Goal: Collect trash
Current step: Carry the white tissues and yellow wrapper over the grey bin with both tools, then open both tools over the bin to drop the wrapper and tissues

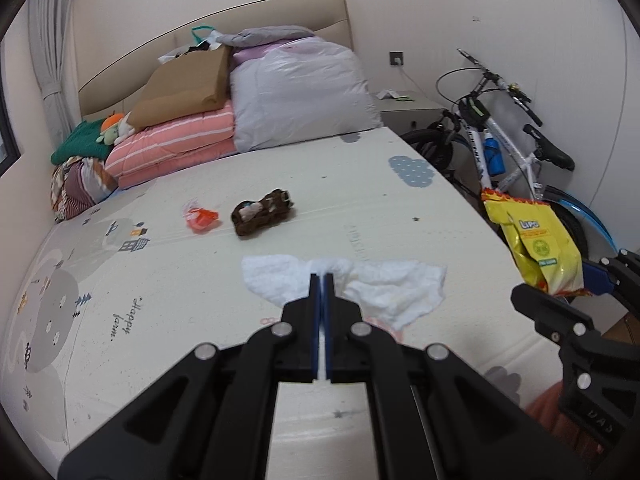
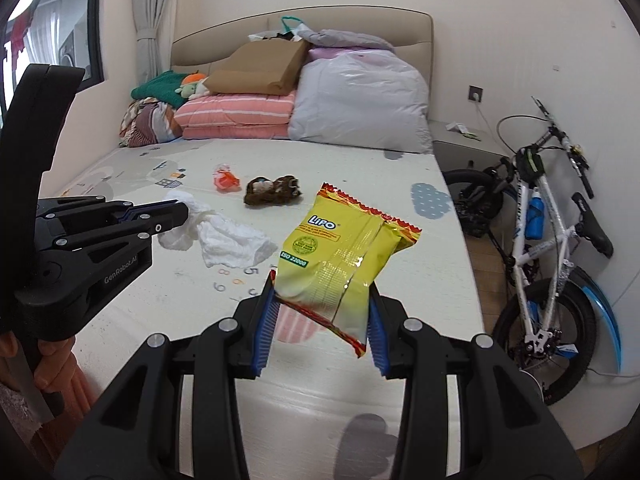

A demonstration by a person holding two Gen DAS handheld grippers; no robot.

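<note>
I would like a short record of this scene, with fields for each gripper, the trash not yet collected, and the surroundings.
left gripper: shut on white tissue, lifted above the bed
right gripper: shut on yellow snack bag, held above the bed
trash left on bed: orange wrapper; brown wrapper
head of bed: folded pink blanket, bagged pillow
beside bed: white bicycle

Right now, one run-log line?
left tool: shut on white tissue | right tool: shut on yellow snack bag | both lifted above bed
</note>
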